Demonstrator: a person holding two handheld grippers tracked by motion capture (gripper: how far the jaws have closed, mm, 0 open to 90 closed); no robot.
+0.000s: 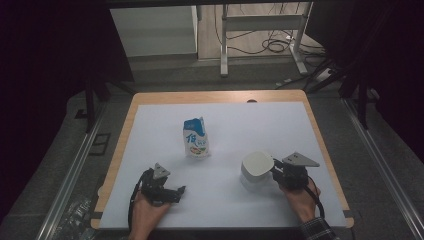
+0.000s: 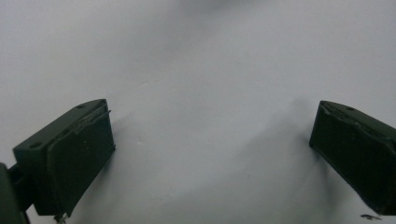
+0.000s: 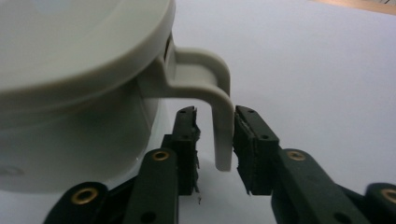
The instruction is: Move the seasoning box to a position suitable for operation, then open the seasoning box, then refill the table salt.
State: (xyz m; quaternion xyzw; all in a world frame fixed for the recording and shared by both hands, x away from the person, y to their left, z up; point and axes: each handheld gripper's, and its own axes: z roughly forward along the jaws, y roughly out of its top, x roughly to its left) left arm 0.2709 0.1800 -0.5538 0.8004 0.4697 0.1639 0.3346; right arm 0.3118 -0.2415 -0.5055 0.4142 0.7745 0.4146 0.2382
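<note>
Rigid, light plastic mug (image 3: 79,93); take it by its handle (image 3: 219,116), which sits in right gripper (image 3: 215,135) jaws, slightly parted, unclamped; left gripper (image 2: 210,154) wide open, empty

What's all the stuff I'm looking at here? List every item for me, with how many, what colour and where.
carton: one, white with blue top and print, upright near the middle of the sheet.
lidded cup: one, pale grey-white with a side handle, on the right of the sheet, in front of the right gripper.
white sheet: one, covering most of the tabletop.
wooden table: one, light brown, edge showing around the sheet.
desk frame: one, pale metal, on the floor beyond the table, with cables beside it.
left gripper: one, black, jaws wide apart over bare sheet, near left.
right gripper: one, black, jaws either side of the cup's handle, with a gap on the left side.
</note>
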